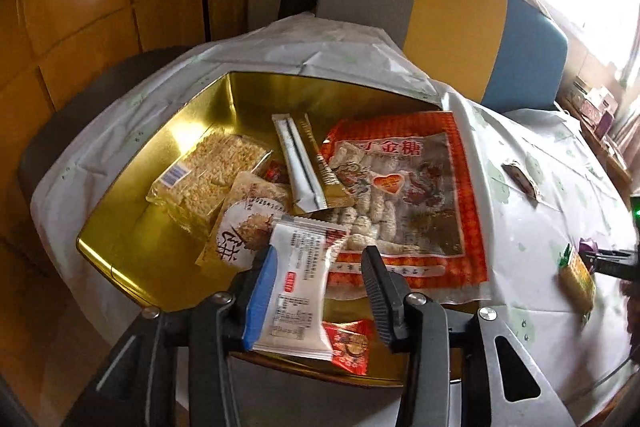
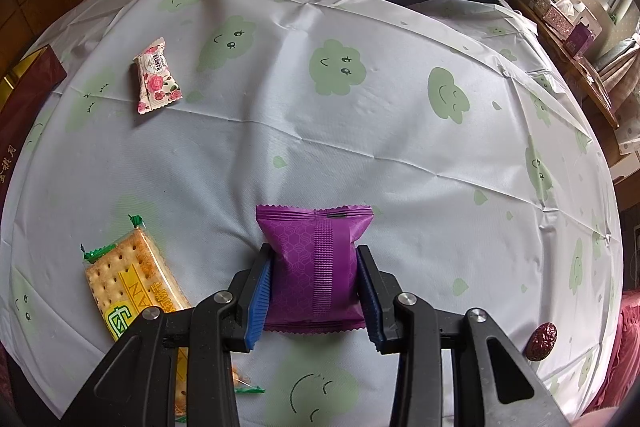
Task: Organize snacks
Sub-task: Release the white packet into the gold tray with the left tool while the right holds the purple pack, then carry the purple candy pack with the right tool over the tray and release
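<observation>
An open gold tin (image 1: 240, 91) holds several snacks: a rice-crisp pack (image 1: 208, 171), a big red bag (image 1: 404, 195), stick sachets (image 1: 300, 163) and a small red packet (image 1: 348, 343). My left gripper (image 1: 319, 253) hangs over the tin's near edge with a white packet (image 1: 296, 291) between its fingers. The packet leans on the blue left pad and a gap shows at the right finger, so the gripper is open. My right gripper (image 2: 313, 249) is shut on a purple packet (image 2: 316, 267) resting on the tablecloth.
On the white cloth with green faces (image 2: 360, 131) lie a pink rose packet (image 2: 156, 79), a cracker pack (image 2: 132, 283) to the left of my right gripper, and a red date (image 2: 542, 341). The tin's dark red side (image 2: 28, 95) is at far left. Chairs stand behind the table.
</observation>
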